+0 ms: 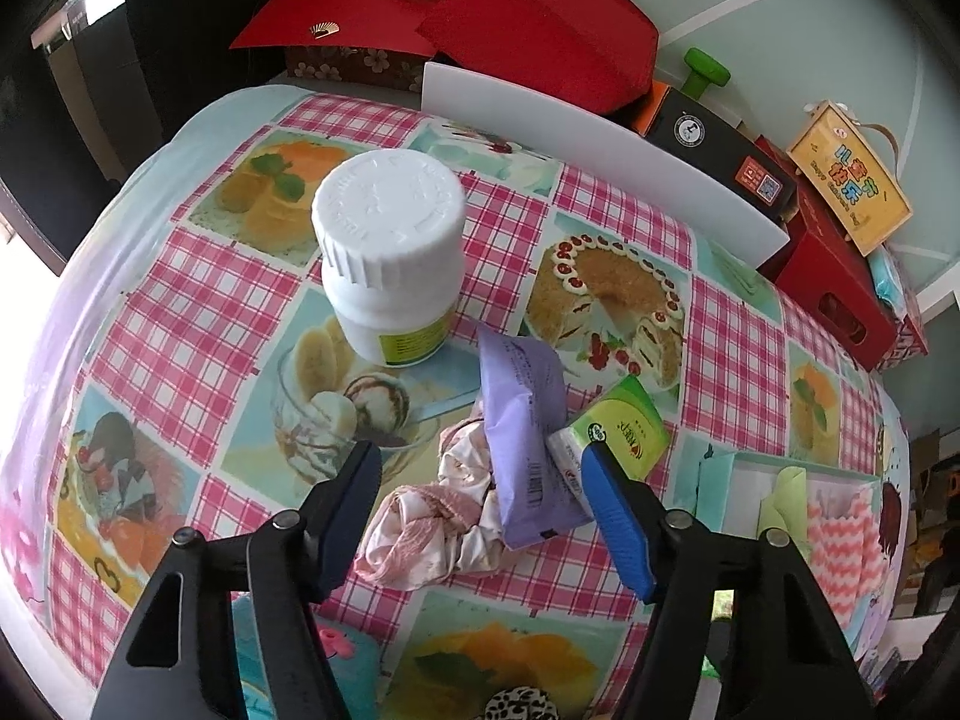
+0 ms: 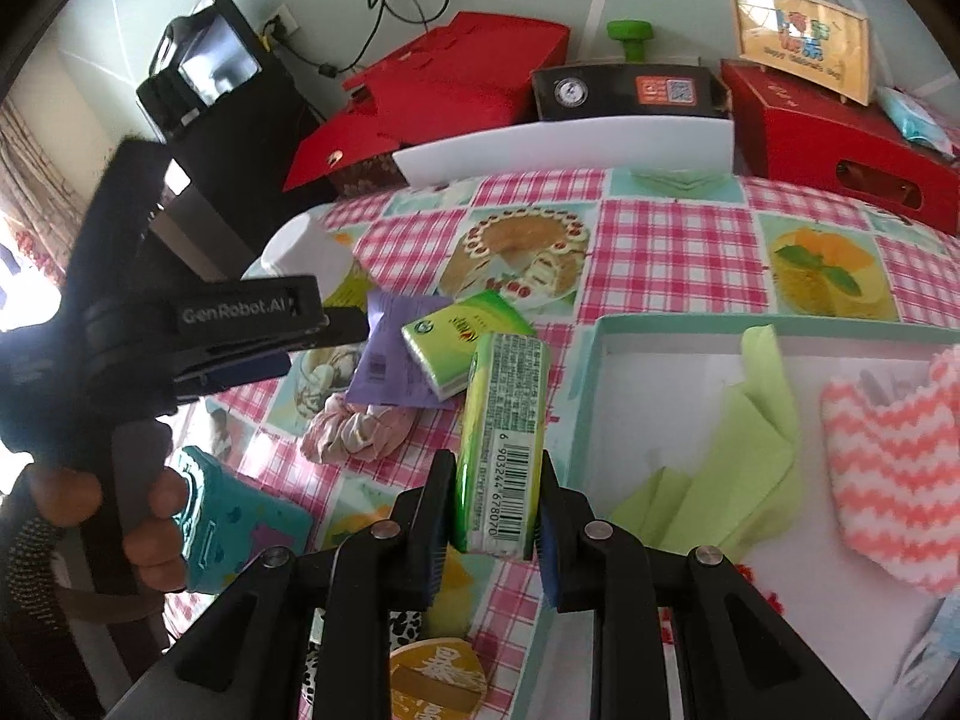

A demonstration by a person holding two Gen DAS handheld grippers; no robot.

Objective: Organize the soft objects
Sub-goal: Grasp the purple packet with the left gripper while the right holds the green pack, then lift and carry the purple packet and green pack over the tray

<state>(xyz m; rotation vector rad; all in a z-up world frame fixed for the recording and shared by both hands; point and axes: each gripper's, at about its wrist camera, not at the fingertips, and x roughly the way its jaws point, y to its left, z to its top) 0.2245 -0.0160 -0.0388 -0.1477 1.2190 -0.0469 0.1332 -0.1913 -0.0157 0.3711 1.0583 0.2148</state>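
In the left wrist view my left gripper (image 1: 486, 510) hangs open over a pink satin scrunchie (image 1: 432, 528) and a purple soft pack (image 1: 528, 438). Its right fingertip sits beside a green tissue pack (image 1: 624, 426). In the right wrist view my right gripper (image 2: 495, 516) is shut on another green tissue pack (image 2: 504, 438), lifted near the left rim of a shallow teal-edged box (image 2: 585, 396). That box holds a light green cloth (image 2: 738, 462) and a pink-and-white zigzag cloth (image 2: 894, 474). The left gripper (image 2: 288, 354) shows there too, above the purple pack (image 2: 396, 372).
A white lidded bottle (image 1: 390, 252) stands on the checked tablecloth behind the pile. A white board (image 1: 600, 144), red boxes (image 1: 540, 18) and a black box (image 1: 720, 150) line the far edge. A teal toy (image 2: 234, 528) and a yellow round lid (image 2: 438, 684) lie near the front.
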